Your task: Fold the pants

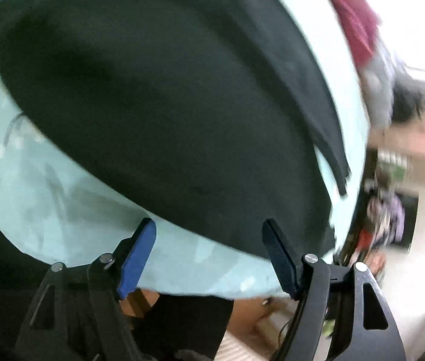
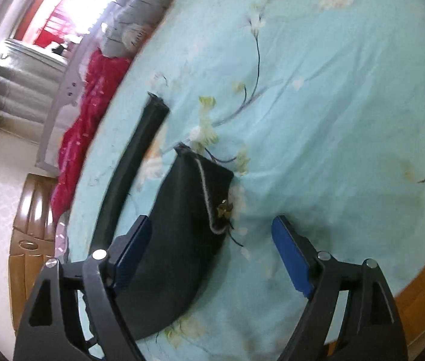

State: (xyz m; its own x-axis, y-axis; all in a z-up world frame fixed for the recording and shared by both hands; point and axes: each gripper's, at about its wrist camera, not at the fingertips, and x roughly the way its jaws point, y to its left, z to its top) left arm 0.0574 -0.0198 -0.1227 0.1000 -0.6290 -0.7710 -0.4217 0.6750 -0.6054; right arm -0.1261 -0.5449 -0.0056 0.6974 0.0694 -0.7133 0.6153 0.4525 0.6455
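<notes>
Left tool [image 1: 209, 252] agape, dark pants [image 1: 152, 96], no legible writing

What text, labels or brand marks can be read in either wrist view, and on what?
None legible.
Dark pants: a small metal piece by the waistband, too small and blurred to show any marking.
Light blue bedsheet: floral print only, no lettering.
Cluttered shelf beyond the bed's edge: motion-blurred, unreadable.
</notes>
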